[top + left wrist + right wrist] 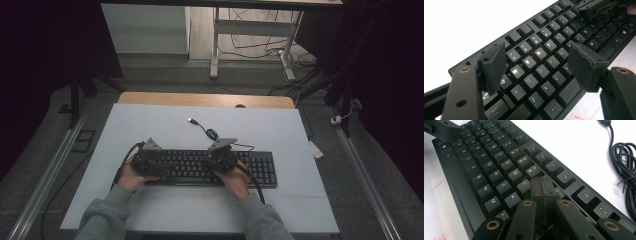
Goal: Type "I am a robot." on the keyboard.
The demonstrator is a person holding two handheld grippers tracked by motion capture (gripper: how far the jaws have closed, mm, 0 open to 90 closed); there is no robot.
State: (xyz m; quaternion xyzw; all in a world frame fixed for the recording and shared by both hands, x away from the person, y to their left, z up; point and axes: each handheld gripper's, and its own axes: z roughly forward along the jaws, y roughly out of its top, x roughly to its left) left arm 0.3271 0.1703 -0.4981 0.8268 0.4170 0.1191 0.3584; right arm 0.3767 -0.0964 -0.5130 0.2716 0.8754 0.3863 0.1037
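1. Clearly, the left gripper stands wide open with nothing held, jaws spread over the Q-W-E-R keys.
2. The right gripper has its jaws pressed together, tips low by the I and O keys, gripping nothing visible.
3. Beneath both lies the keyboard, flat on the white table, its cable coiled behind.
4. It looks rigid, fairly light; the keys give, so the edges seem the safest hold.
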